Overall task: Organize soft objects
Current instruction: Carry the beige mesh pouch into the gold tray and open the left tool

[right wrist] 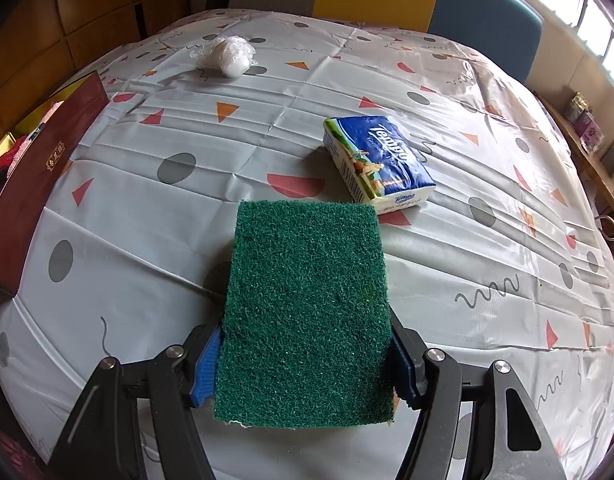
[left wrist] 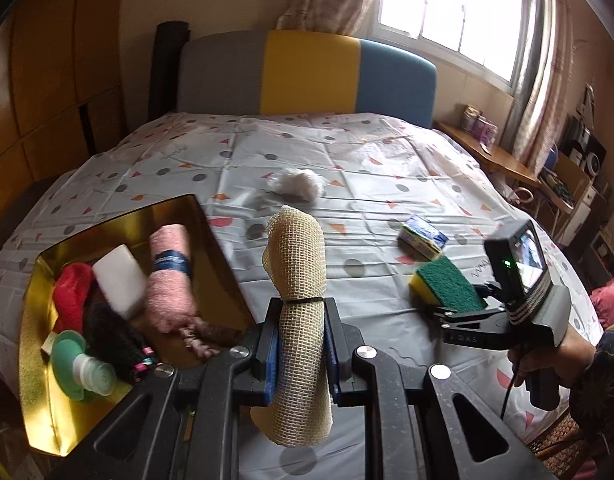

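My left gripper (left wrist: 301, 344) is shut on a rolled beige mesh cloth (left wrist: 299, 280), held upright above the bed beside the gold box (left wrist: 35, 360). The box holds a pink rolled towel (left wrist: 169, 276), a white sponge block (left wrist: 119, 280), a red cloth (left wrist: 71, 296), a black furry item (left wrist: 107, 336) and a green bottle (left wrist: 79, 364). My right gripper (right wrist: 303, 364) is shut on a green and yellow scouring sponge (right wrist: 307, 312), also seen in the left wrist view (left wrist: 447, 284). A tissue pack (right wrist: 377, 162) and a white fluffy ball in plastic (right wrist: 227, 56) lie on the bed.
The bed has a grey spotted cover (right wrist: 147, 216) and a grey, yellow and blue headboard (left wrist: 307, 76). The box's dark red outer wall (right wrist: 35, 184) stands at the left. A wooden side table (left wrist: 491, 156) and shelves stand at the right under a window.
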Tool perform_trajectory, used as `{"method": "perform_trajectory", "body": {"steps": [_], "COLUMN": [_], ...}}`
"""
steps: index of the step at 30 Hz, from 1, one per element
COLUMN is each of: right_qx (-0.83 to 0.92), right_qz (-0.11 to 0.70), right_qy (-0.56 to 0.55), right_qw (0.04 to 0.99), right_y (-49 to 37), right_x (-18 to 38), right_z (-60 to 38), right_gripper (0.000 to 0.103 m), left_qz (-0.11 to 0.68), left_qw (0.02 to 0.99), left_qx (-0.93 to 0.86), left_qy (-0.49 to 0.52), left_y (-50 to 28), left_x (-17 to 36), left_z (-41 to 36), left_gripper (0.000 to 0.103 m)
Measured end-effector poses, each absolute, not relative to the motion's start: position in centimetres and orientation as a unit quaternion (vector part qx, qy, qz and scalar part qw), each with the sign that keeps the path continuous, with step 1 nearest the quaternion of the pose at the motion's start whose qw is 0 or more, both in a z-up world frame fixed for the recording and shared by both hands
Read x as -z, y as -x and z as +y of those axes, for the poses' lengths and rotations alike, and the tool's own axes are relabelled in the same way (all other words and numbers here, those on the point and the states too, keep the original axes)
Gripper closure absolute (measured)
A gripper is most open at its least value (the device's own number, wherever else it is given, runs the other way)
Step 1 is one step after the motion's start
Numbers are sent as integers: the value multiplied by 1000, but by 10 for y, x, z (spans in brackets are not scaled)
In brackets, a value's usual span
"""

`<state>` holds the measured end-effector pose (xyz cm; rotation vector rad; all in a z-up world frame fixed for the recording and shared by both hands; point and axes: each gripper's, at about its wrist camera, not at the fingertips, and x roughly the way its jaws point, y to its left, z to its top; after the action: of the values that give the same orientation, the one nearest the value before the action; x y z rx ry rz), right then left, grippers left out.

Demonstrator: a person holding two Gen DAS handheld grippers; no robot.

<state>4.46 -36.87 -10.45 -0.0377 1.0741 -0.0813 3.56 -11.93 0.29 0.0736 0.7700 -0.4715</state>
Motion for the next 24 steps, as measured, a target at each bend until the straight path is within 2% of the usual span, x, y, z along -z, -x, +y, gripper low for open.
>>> {"method": "perform_trajectory", "body": {"steps": [8, 14, 22, 24], "right_qx": [38, 38, 40, 40], "right_qz": [511, 510, 509, 509], "right_qy": [21, 30, 33, 34], "right_qw": [859, 859, 859, 859], "right_y": [-44, -44, -44, -44], "right_x": [104, 104, 104, 104], "right_z": [-368, -366, -366, -366], "right_gripper": [35, 35, 35, 35], "left_qz": [371, 406, 443, 433], "left_qw": [915, 903, 876, 884], "left_qx": [157, 83, 69, 57], "left_qy": [37, 110, 180, 164], "left_y": [-58, -70, -69, -71], "left_x": [-15, 9, 50, 53], "left_z": [-31, 61, 90, 87], "left_gripper": [86, 86, 84, 77]}}
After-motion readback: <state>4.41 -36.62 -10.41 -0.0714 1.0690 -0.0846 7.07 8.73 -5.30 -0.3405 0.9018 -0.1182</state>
